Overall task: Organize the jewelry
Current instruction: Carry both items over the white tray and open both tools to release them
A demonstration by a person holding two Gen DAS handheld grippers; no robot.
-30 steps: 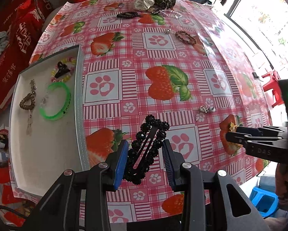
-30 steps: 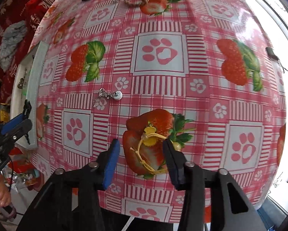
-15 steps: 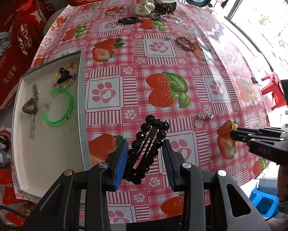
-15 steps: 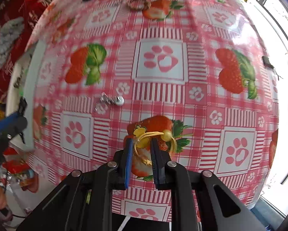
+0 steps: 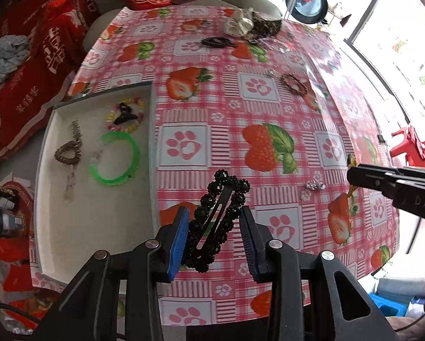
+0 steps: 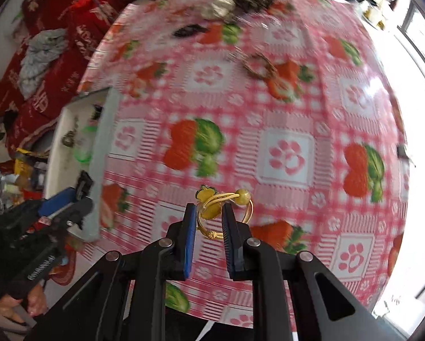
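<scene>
A black beaded hair clip [image 5: 221, 199] hangs above the strawberry tablecloth, with my left gripper [image 5: 214, 213] shut on it between the blue pads. My right gripper [image 6: 209, 209] is shut on a yellow hair tie [image 6: 212, 213] with a flower charm and a bead, held clear of the table. A white tray [image 5: 153, 142] lies at the table's left edge, left of the left gripper. It holds a green bracelet [image 5: 115, 159], a black claw clip [image 5: 124, 115] on a pastel bead bracelet, and a brown heart-shaped piece [image 5: 68, 153]. In the left wrist view the right gripper [image 5: 352, 174] enters from the right.
A small silver piece [image 5: 315, 184] lies on the cloth between the grippers. Farther back lie a brown bead bracelet [image 5: 293, 83], a black hair tie [image 5: 216, 42], and white [image 5: 239, 24] and leopard [image 5: 265, 25] scrunchies. A red-covered sofa is on the left and a red stool [image 5: 414, 147] on the right.
The right gripper closed on the yellow hair tie and lifted it off the strawberry print. The left gripper rose a little with the black clip still in it.
</scene>
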